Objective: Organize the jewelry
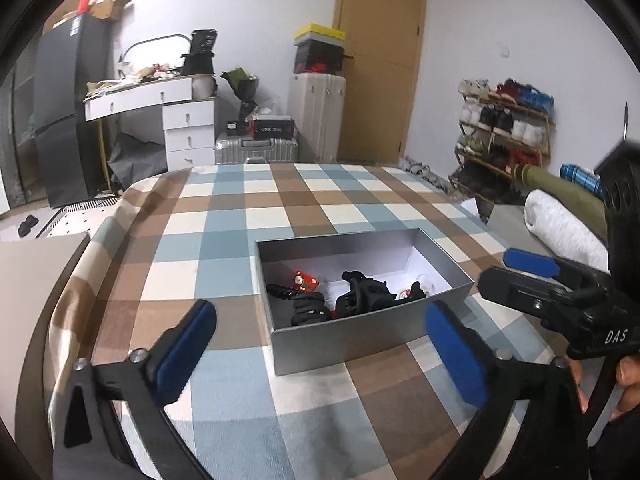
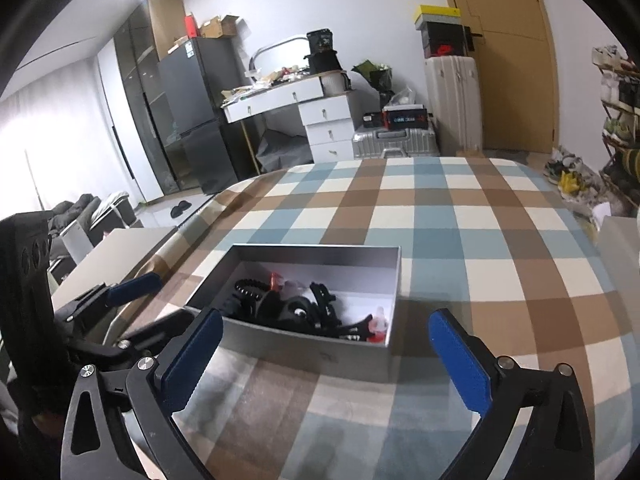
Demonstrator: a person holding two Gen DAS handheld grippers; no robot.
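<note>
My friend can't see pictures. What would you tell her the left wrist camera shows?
An open silver box holding black hair clips and a small red charm sits on a checked blue, brown and white tablecloth. The left gripper is wide open and empty in front of it, and the right gripper reaches in from the right.

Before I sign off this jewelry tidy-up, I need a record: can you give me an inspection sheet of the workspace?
Surface: checked cloth over the table, lying flat.
Job's things: open grey box holding black hair clips and a small red charm.
Clutter: nothing seen on the cloth outside the box.
Grippers: left tool open and empty; right tool open and empty, both short of the box.
Cables: nothing seen.
Surroundings: white desk, suitcases, shoe rack, door.
</note>
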